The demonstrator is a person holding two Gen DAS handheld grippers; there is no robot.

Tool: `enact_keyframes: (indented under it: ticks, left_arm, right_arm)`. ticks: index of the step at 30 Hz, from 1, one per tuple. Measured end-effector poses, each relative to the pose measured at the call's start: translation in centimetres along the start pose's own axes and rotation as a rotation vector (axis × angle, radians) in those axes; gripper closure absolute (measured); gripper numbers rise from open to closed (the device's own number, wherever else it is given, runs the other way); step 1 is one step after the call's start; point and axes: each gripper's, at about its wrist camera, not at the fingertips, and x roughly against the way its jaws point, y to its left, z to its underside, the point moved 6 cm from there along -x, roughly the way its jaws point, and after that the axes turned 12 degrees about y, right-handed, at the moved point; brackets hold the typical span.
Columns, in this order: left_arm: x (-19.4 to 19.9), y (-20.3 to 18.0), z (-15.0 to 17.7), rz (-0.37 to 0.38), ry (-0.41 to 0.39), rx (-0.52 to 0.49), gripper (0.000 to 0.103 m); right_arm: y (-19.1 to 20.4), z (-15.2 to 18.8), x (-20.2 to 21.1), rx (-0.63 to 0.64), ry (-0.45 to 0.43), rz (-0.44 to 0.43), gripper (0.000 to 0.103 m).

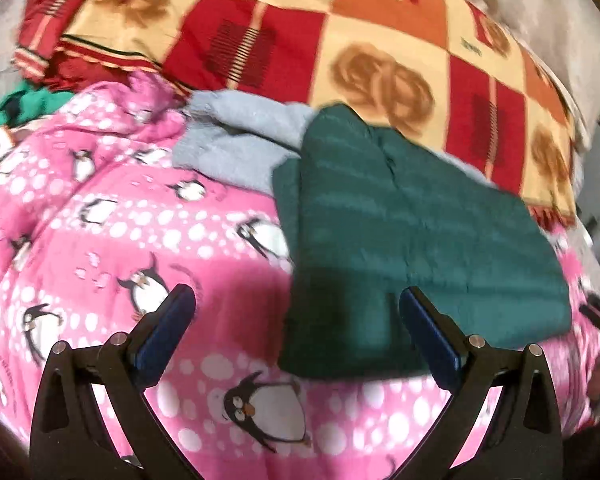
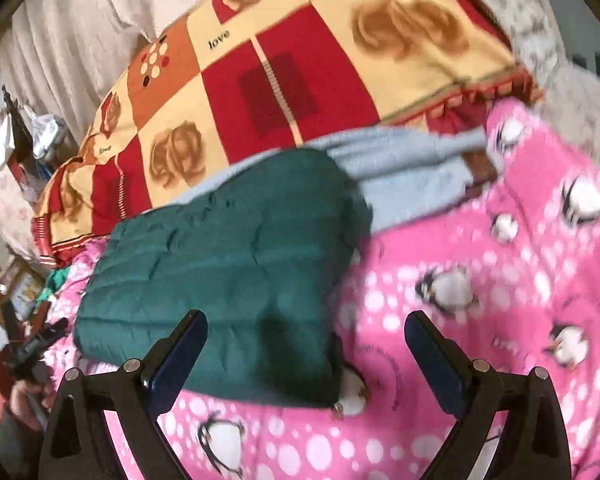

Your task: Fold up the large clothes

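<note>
The green folded garment [image 1: 400,240] hides part of the grey garment [image 1: 236,148].

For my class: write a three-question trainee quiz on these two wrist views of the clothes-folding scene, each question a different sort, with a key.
1. True or false: the left gripper is shut on the green quilted garment.
2. What lies directly under the far end of the green quilted garment? A) grey garment B) a cardboard box C) a metal tray
3. Fill in: the pink blanket is printed with ____.

Key: 1. False; both it and the right gripper are open, holding nothing. 2. A. 3. Penguins.
</note>
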Motion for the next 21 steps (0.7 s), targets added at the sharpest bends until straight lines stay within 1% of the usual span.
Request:
enact_keyframes:
  ticks: [1, 2, 3, 4, 5, 6, 8, 9, 10, 12, 14, 15, 16, 18, 20, 21]
  left_arm:
    - [-0.2, -0.2, 0.1, 0.013, 0.003, -0.009, 0.001]
    - [-0.5, -0.2, 0.4, 0.028, 0.001, -0.013, 0.001]
    - [-0.7, -0.3, 0.5, 0.056, -0.006, -0.021, 0.000]
    - [-0.9, -0.7, 0.5, 0.083, -0.011, -0.038, 0.000]
    - [-1.0, -1.1, 0.5, 0.089, -0.011, -0.054, 0.000]
    - [-1.3, -1.6, 0.5, 0.091, -0.011, -0.069, 0.001]
    - [-1.7, -2.6, 0.5, 0.107, -0.014, -0.107, 0.000]
    - [-2.2, -3.0, 0.6, 0.110, -0.011, -0.121, 0.000]
    - [-2.5, -3.2, 0.7, 0.124, -0.005, -0.124, 0.000]
    - [-3.5, -3.5, 0.8, 0.177, 0.023, -0.104, 0.000]
    - [-3.9, -3.6, 0.7, 0.200, 0.032, -0.077, 0.000]
    - [-3.9, -3.7, 0.4, 0.204, 0.031, -0.075, 0.000]
    - [-3.9, -3.9, 0.3, 0.216, 0.035, -0.075, 0.000]
    - [-3.7, -4.6, 0.3, 0.266, 0.054, -0.091, 0.002]
    - [-3.4, -5.2, 0.4, 0.256, 0.055, -0.134, 0.007]
    - [-3.3, -5.4, 0.6, 0.254, 0.056, -0.151, 0.013]
  right_arm:
    - [0.1, 0.1, -0.4, -0.006, 0.010, -0.026, 0.005]
    - [0.7, 0.0, -1.1, 0.000, 0.023, -0.084, 0.005]
    - [1.1, 0.0, -1.5, 0.008, 0.031, -0.109, 0.005]
    - [1.3, 0.0, -2.1, 0.014, 0.040, -0.109, 0.005]
    - [1.4, 0.1, -3.1, 0.016, 0.058, -0.093, 0.005]
    - [1.6, 0.3, -3.9, 0.012, 0.082, -0.099, 0.005]
    - [2.1, 0.7, -5.1, -0.001, 0.114, -0.163, 0.005]
    - [2.3, 1.0, -5.7, -0.007, 0.130, -0.198, 0.003]
    - [2.4, 1.1, -5.9, -0.005, 0.133, -0.209, 0.003]
    - [2.8, 1.1, -6.1, 0.006, 0.118, -0.217, 0.002]
    - [2.8, 0.9, -5.5, -0.001, 0.092, -0.260, 0.003]
    - [3.0, 0.8, -5.0, 0.007, 0.068, -0.261, 0.007]
    - [3.2, 0.7, -4.9, 0.025, 0.058, -0.241, 0.010]
    - [3.4, 1.0, -5.6, 0.044, 0.090, -0.206, 0.015]
    - [3.5, 1.1, -5.9, 0.056, 0.102, -0.189, 0.017]
    - [3.7, 1.0, -5.8, 0.063, 0.098, -0.188, 0.022]
